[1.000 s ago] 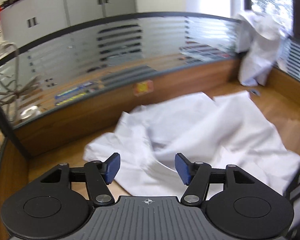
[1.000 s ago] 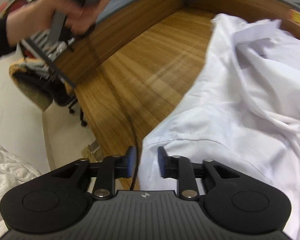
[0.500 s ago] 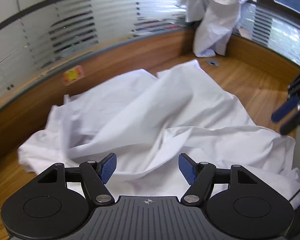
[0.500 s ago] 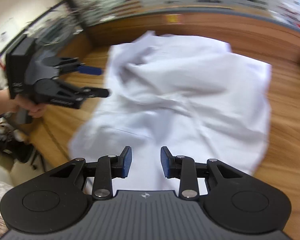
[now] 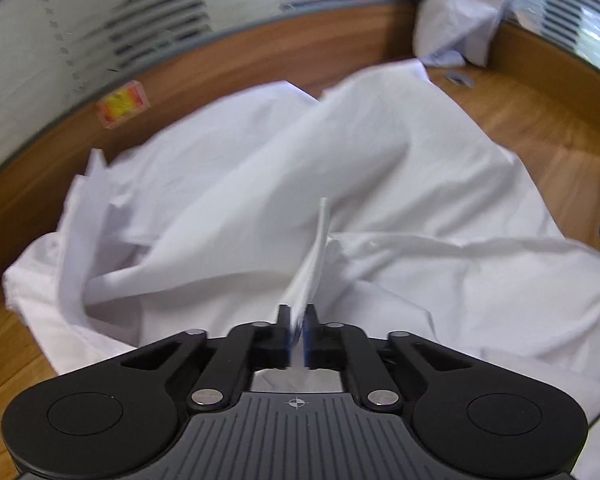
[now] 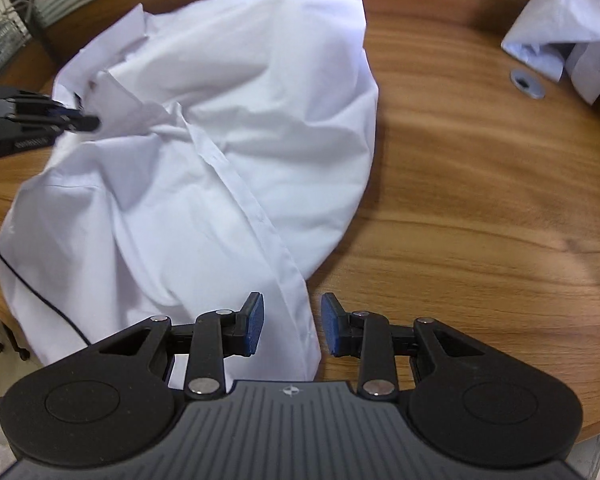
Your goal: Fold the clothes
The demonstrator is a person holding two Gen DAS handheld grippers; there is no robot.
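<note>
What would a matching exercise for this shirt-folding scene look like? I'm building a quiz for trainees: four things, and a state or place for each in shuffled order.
Column 1:
1. left tool
2. right tool
3. white shirt
4. grey disc

Column 2:
A. rumpled and spread on the wooden table
B. open, at the shirt's near edge
C. lying by the second white garment at the far corner
D. shut on a fold of cloth

Pairs: 1-D, 2-B, 3-A, 4-C
</note>
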